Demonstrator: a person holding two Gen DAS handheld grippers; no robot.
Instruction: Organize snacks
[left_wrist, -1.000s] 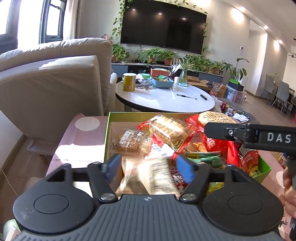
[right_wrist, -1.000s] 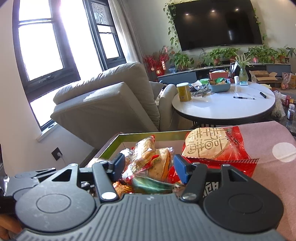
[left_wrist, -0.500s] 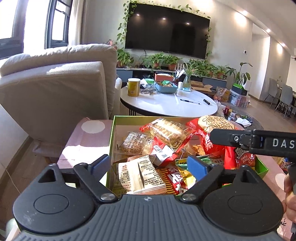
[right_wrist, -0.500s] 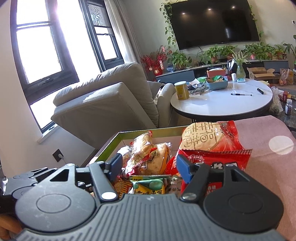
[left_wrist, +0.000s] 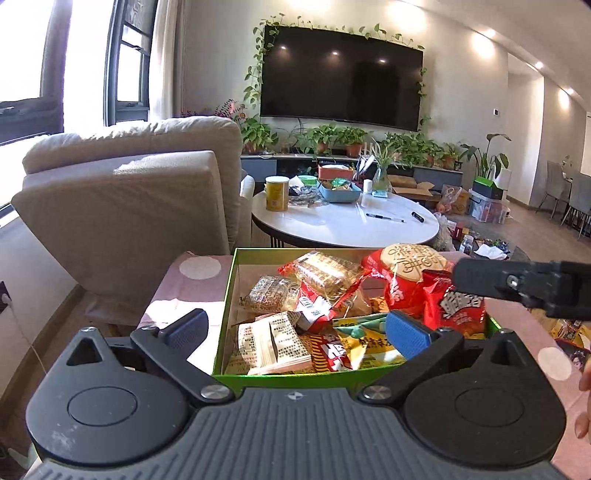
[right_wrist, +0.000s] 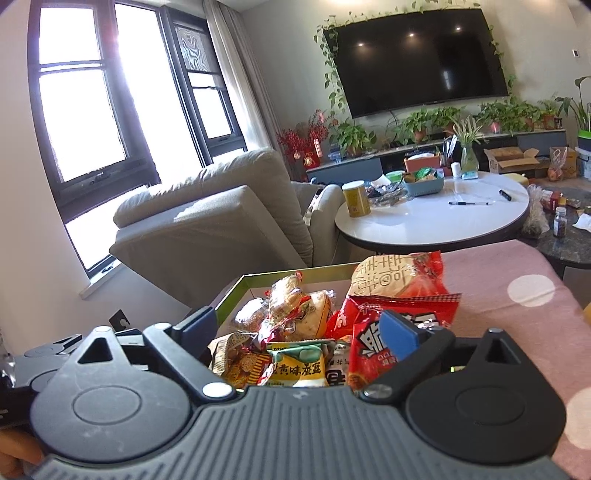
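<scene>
Yellow packet (right_wrist: 297, 365) reads 黄味蚕豆 (partly hidden)

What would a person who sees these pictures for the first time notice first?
Probably the green box heaped with bright snack packets, just ahead of the open left gripper. A red bag showing a round cracker tops the pile at its far right. Behind, a large dark television hangs under trailing vines.

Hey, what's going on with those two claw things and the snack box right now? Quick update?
Left tool open, empty, at box's near edge. Right tool open, empty, over the pile. Green box heaped with snack packets. Nothing blocking either tool.
</scene>
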